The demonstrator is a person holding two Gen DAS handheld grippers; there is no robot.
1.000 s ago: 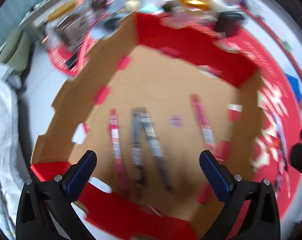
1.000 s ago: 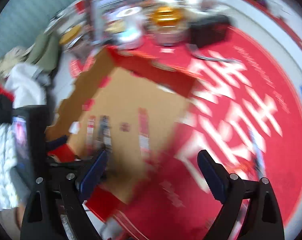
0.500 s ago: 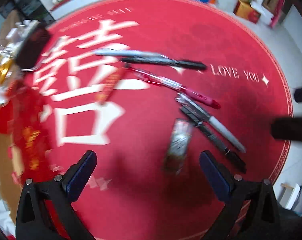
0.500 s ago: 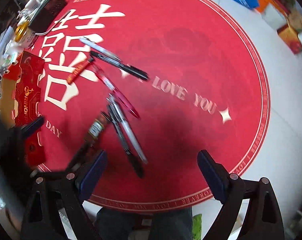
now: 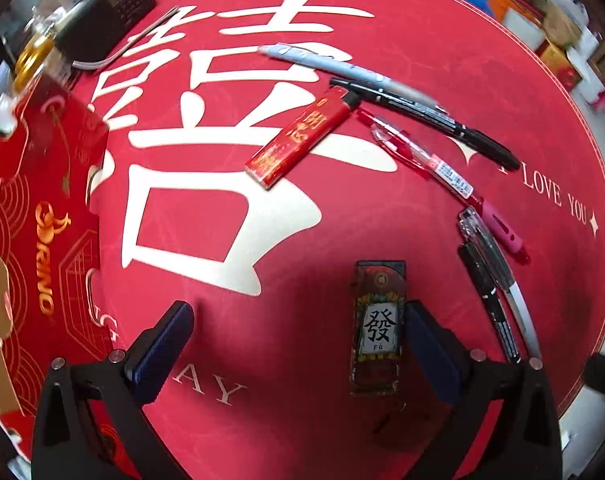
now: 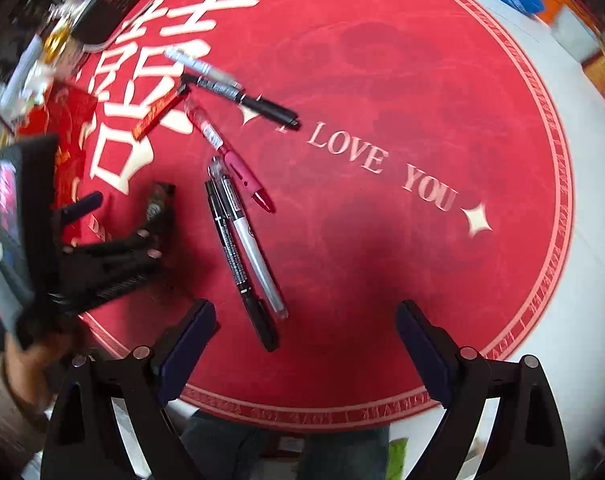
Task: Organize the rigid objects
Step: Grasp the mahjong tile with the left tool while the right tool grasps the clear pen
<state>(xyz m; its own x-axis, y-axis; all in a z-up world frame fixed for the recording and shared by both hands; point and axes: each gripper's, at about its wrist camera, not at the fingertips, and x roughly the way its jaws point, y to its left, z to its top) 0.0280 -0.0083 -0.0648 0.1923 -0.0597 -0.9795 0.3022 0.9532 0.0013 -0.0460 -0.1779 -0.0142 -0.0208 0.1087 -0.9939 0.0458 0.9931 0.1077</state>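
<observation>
Several pens and two lighters lie on the round red mat. My left gripper is open low over the mat, and a dark patterned lighter lies just inside its right finger. A red lighter, a grey pen, a black marker and a red pen lie beyond. Two pens, one black and one silver, lie ahead of my right gripper, which is open and empty. The left gripper also shows in the right wrist view.
A red-and-brown cardboard box stands at the mat's left edge. A black case, a gold tin and other clutter sit at the far left. White floor lies beyond the mat on the right.
Both grippers swung away from the box and over the mat. The left gripper came down close over the dark lighter. The right gripper closed in on the two pens.
</observation>
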